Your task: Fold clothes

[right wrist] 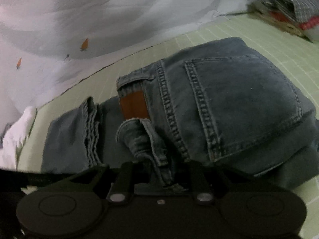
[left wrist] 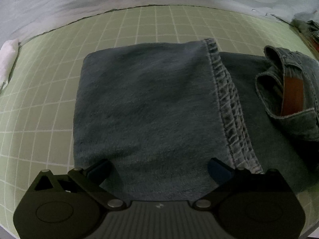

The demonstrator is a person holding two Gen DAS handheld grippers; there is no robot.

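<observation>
Left gripper (left wrist: 159,169) sat with fingers spread wide over the folded leg end of the jeans (left wrist: 143,107), nothing clamped; hem (left wrist: 227,107) ran just right of its right finger. Right gripper (right wrist: 160,171) was pinched tight on the jeans' waistband (right wrist: 159,159), brown leather patch (right wrist: 133,105) straight ahead, back pocket (right wrist: 245,107) ahead-right. Jeans lay on green grid mat (left wrist: 49,91).
</observation>
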